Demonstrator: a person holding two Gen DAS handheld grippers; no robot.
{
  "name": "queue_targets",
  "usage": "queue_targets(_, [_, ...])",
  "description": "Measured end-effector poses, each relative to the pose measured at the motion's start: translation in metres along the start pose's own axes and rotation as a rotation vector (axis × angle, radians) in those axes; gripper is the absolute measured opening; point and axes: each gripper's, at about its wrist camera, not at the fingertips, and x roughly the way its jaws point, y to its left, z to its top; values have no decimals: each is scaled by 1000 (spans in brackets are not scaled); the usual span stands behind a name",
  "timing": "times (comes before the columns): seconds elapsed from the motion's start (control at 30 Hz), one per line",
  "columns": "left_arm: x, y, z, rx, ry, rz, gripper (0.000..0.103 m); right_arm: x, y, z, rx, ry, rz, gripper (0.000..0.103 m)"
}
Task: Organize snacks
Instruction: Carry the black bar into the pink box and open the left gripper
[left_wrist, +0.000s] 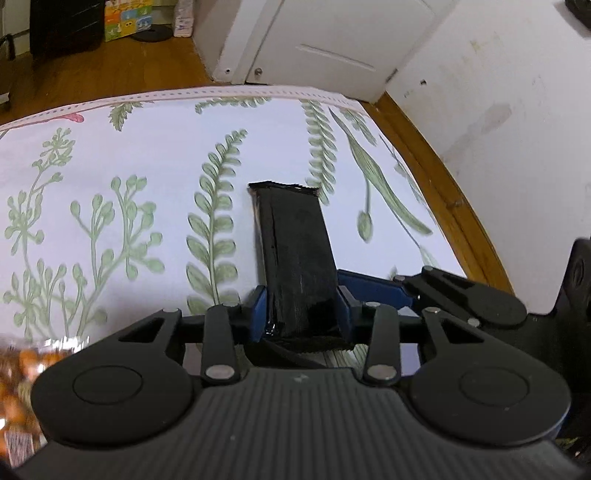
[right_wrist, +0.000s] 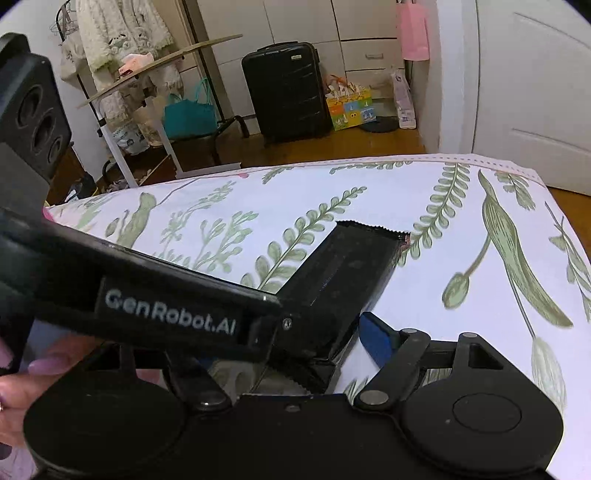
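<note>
Snack bar (left_wrist: 295, 254): black wrapper, lying lengthwise on the fern-print cloth (left_wrist: 147, 155) at centre frame in the left wrist view, crimped far end pointing toward the upper edge.
Left gripper (left_wrist: 302, 314): sitting narrow, its blue pads (left_wrist: 258, 314) pressing on both sides of the bar's near end.
Right gripper (right_wrist: 317, 343): standing wide; one blue finger (right_wrist: 376, 336) is showing just right of the bar, apart from it; the other finger is hidden behind the left tool's black body crossing the lower left of the right wrist view.
Hand (right_wrist: 22, 376): wrapping that tool at the lower left edge of the right wrist view.
Cloth edges: dotted hem (left_wrist: 221, 94) running along the upper part of the frame; the right edge is curving down beside the wooden floor (left_wrist: 443, 192).
Open room: bare cloth is spreading left, right and beyond the bar.
Nut packet (left_wrist: 18, 373): blurred, showing at the lower left edge of the left wrist view.
Background: suitcase (right_wrist: 288, 88) standing on the floor at upper centre, well apart from the cloth.
</note>
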Motion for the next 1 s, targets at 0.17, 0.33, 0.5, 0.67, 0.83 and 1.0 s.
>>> queue_targets(0.17, [-24, -11, -18, 9, 32, 3, 37, -21, 18, -16, 4, -22, 8, 82])
queue_targets(0.33, [-56, -24, -39, 45, 50, 39, 37, -39, 40, -28, 17, -21, 17, 82])
queue_targets(0.5, [-96, -33, -62, 64, 34, 80, 37, -62, 71, -34, -20, -30, 27, 81])
queue_targets(0.67, [-138, -43, -78, 65, 11, 70, 37, -90, 102, -39, -78, -55, 10, 79])
queue_targets(0.83, [-181, -58, -100, 88, -14, 80, 38, -119, 135, -46, -117, -77, 16, 79])
queue_targets(1.0, [-223, -65, -118, 100, -69, 107, 38, -141, 160, -47, -139, -101, 49, 78])
